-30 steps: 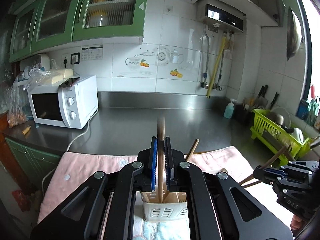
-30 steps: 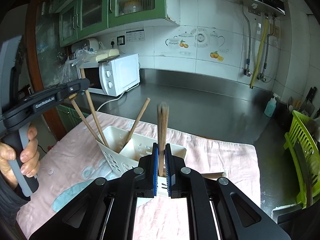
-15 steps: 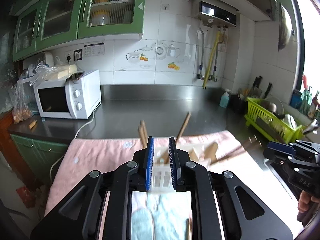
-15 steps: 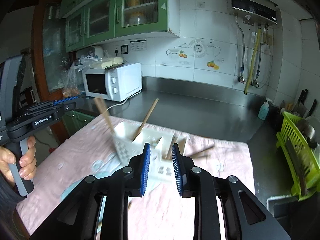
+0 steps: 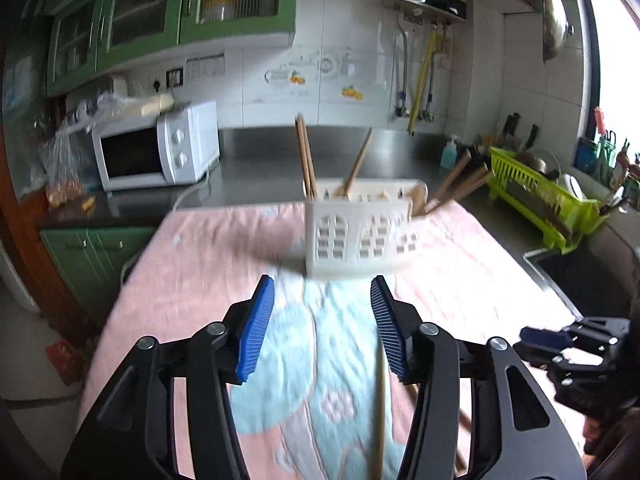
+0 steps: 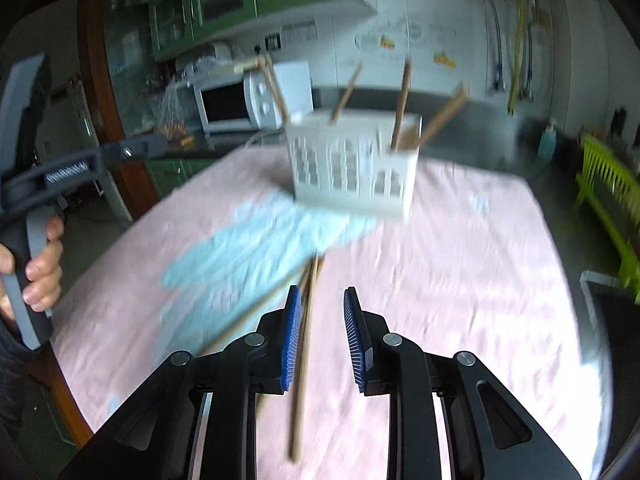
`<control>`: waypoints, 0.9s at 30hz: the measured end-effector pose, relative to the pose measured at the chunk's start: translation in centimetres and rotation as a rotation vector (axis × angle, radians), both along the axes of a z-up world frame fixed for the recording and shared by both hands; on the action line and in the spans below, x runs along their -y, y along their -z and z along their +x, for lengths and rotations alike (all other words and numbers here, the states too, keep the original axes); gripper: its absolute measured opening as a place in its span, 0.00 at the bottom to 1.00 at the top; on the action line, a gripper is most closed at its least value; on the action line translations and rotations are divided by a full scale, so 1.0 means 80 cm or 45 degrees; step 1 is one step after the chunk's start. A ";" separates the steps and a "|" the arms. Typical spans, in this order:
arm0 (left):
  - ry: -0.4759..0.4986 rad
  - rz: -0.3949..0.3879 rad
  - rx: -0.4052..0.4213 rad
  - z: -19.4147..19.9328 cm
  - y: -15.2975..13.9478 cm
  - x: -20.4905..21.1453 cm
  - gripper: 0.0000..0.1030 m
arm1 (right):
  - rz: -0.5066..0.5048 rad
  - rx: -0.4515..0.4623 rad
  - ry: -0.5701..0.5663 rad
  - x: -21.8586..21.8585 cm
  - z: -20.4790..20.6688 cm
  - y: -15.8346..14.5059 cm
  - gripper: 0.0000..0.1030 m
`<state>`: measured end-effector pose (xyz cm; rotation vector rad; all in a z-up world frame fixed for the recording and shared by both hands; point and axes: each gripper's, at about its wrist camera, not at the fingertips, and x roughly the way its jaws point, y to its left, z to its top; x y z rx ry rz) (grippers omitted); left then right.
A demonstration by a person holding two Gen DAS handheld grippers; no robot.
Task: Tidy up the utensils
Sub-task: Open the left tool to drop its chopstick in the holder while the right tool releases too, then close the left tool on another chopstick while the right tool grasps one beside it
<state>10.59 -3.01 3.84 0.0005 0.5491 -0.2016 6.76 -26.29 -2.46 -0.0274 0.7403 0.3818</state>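
Both tongs point(image 5: 322, 294) point(image 6: 319, 304) gape over loose brown chopsticks point(image 6: 305, 344) before a white slotted holder point(image 6: 352, 168).

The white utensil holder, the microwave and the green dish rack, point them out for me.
Utensil holder point(image 5: 352, 236): left wrist view, front wall with cutouts.
Microwave point(image 5: 140, 156): left wrist view, dark door window.
Dish rack point(image 5: 536, 188): left wrist view, slatted side wall.

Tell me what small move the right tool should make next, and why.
Probably lower the right tool and close on the loose chopstick lying on the pink towel. Its jaws stand open and empty with that stick running between them, close against the left pad. Several chopsticks already stand in the white utensil holder, so the loose ones look like what is left.
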 end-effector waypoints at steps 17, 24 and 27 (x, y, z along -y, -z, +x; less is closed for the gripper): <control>0.044 0.037 -0.256 -0.035 0.123 0.008 0.58 | 0.039 -0.204 -0.002 -0.017 -0.019 0.091 0.19; 0.089 0.050 -0.299 -0.045 0.147 0.018 0.58 | 0.031 -0.233 0.001 -0.020 -0.011 0.105 0.15; 0.107 0.056 -0.316 -0.047 0.153 0.023 0.58 | 0.016 -0.232 0.006 -0.022 -0.010 0.109 0.13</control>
